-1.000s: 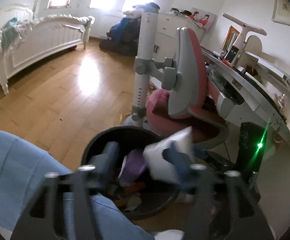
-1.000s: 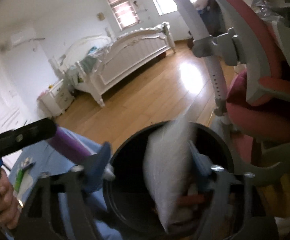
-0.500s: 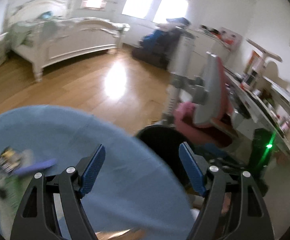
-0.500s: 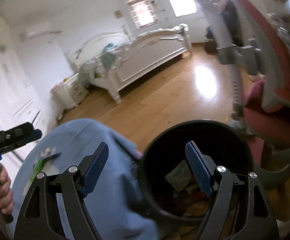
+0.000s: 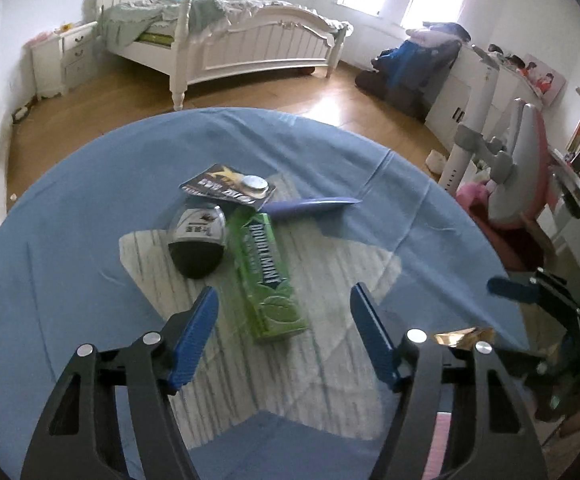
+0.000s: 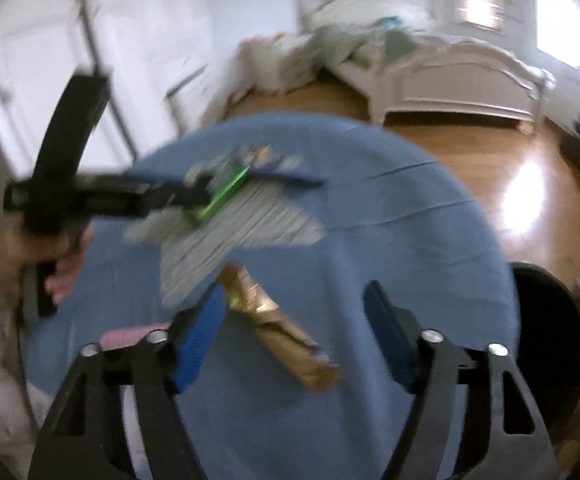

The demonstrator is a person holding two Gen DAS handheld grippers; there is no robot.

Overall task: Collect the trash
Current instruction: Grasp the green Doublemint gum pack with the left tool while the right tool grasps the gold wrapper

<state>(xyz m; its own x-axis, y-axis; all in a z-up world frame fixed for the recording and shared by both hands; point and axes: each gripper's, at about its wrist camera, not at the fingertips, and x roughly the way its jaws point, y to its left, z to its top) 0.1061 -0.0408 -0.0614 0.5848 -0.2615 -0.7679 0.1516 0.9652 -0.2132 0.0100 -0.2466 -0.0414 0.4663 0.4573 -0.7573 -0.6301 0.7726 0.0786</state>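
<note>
left wrist view: green gum pack lies between the spread jaws

left gripper hangs over the round blue table, jaws apart and closing, nothing pressed yet. the green gum pack lies just ahead, its near end between the fingertips, its long axis running away and slightly left, roughly along the reach. a black pod sits just left of it, a battery card and purple wrapper beyond.

right gripper, also apart and closing, has the gold wrapper slanting across its gap, untouched as far as the blur shows. the black bin stands at the table's right edge, with open cloth around each piece.
</note>
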